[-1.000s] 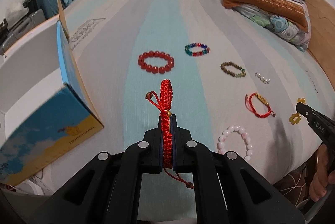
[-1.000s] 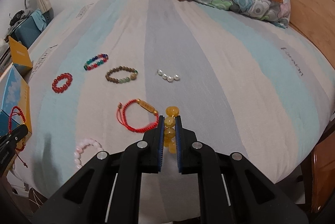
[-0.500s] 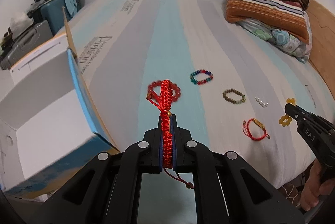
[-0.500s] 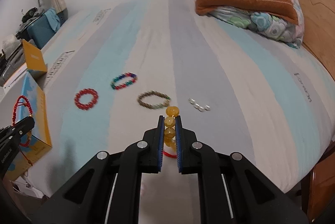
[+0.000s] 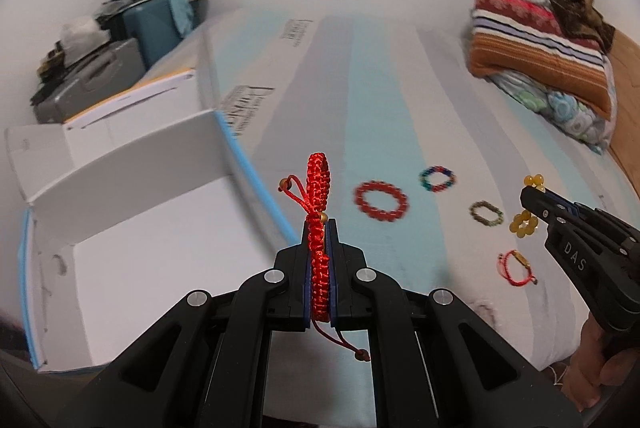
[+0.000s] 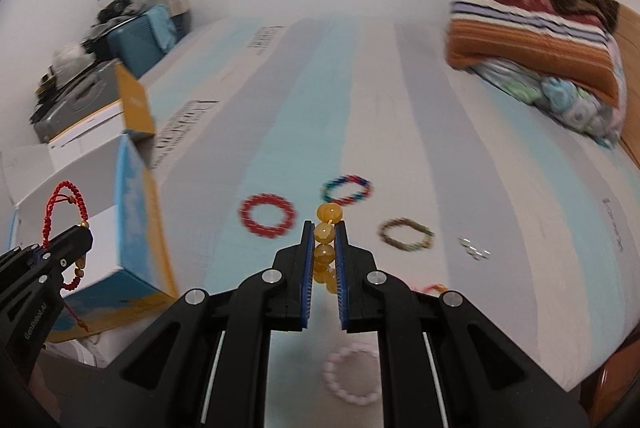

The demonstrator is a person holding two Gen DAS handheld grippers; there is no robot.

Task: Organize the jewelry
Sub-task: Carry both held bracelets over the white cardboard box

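Note:
My left gripper [image 5: 319,228] is shut on a red braided cord bracelet [image 5: 318,184] and holds it in the air beside the open white box [image 5: 132,228] at left. It also shows in the right wrist view [image 6: 68,240]. My right gripper [image 6: 324,228] is shut on a yellow bead bracelet [image 6: 328,224], also held above the bed; it shows at the right of the left wrist view [image 5: 532,196]. On the bed lie a red bead bracelet [image 6: 267,215], a multicolour one [image 6: 347,189], a brown one [image 6: 406,234], a pink one [image 6: 352,374], small pearls [image 6: 474,251] and a red cord bracelet [image 5: 516,268].
The striped bed sheet [image 5: 380,88] carries the jewelry. Folded blankets and pillows [image 5: 540,40] lie at the far right. Suitcases and clutter [image 5: 120,40] stand past the bed's left side. The box has blue outer walls [image 6: 136,212].
Both grippers have risen and drawn back from the bed with their bracelets. The left gripper has swung left, and the box's open inside now fills its left view.

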